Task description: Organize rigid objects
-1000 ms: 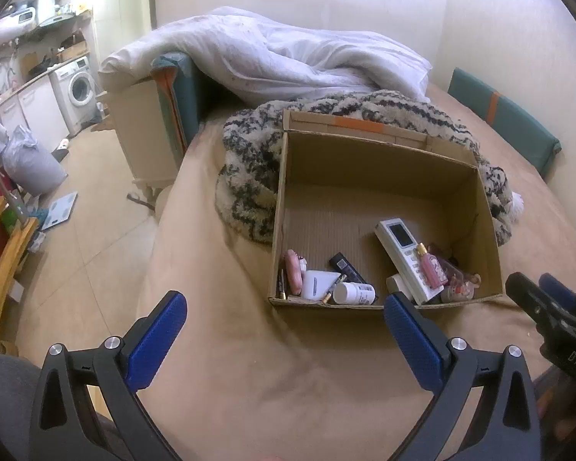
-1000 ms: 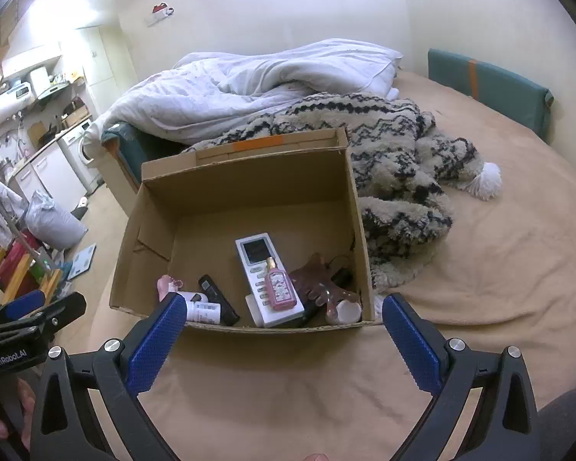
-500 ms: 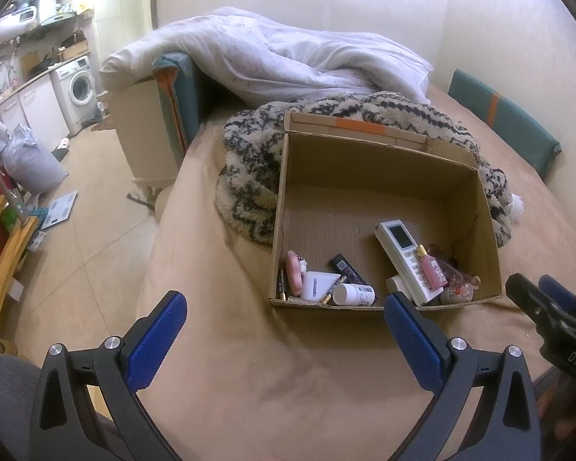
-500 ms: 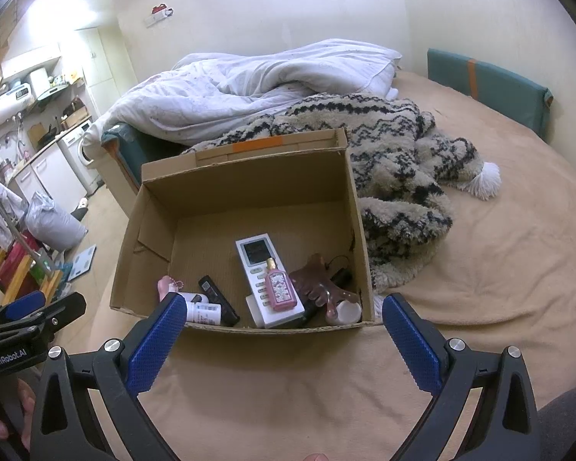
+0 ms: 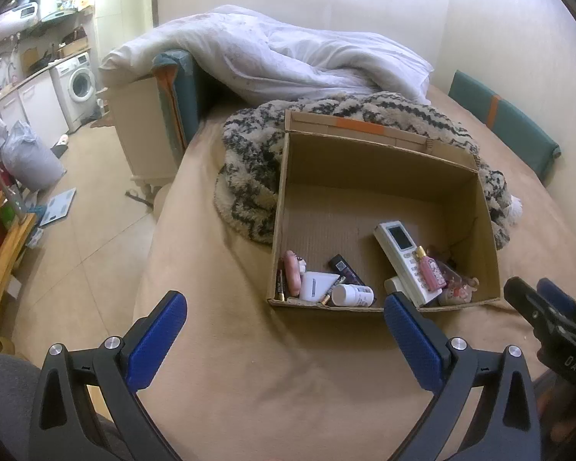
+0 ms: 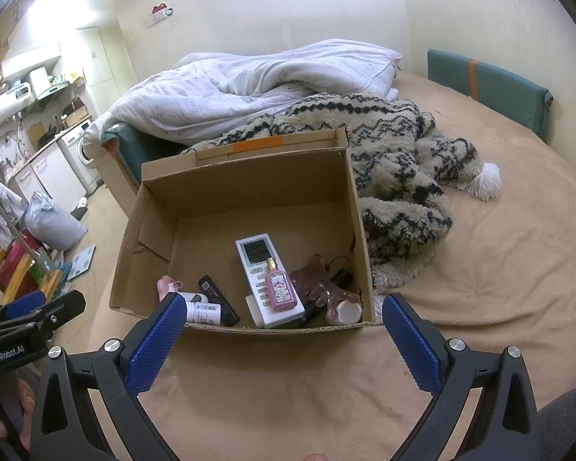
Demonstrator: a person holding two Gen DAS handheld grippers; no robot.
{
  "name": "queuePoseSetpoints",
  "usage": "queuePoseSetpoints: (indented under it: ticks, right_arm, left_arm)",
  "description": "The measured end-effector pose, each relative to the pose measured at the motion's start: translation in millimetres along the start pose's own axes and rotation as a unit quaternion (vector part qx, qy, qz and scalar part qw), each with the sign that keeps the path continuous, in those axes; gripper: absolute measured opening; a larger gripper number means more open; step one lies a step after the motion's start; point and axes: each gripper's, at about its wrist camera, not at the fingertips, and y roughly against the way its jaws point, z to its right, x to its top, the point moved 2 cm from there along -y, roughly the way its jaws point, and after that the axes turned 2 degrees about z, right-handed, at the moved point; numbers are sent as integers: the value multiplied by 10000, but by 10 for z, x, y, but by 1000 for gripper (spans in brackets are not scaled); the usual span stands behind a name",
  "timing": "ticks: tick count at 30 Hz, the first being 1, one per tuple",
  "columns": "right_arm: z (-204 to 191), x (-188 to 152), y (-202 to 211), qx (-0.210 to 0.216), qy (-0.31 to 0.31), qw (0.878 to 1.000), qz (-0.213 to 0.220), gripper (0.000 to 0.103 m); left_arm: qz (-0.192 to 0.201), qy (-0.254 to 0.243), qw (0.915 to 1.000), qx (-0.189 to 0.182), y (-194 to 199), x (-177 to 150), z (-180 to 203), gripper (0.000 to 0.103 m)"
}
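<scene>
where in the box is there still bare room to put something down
The back half of the cardboard box floor is bare, between the far wall and the top of the white remote. The near edge is crowded: pink bottle on the remote, white bottle, black stick, brown clip. Bare bedsheet lies right of the box.

Remote (image 6: 265, 276) and bottles (image 6: 203, 312) in box (image 6: 245, 176) on bed (image 6: 480, 269), blanket (image 6: 395, 176) behind
</scene>
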Motion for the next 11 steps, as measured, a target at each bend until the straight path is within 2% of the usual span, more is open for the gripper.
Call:
queuePoseSetpoints:
  ticks: [11]
  right_arm:
    - [-4,-1,3,16,5,10000,9,103]
  left_arm:
    - [-14,9,10000,-11,-11,-9,18,102]
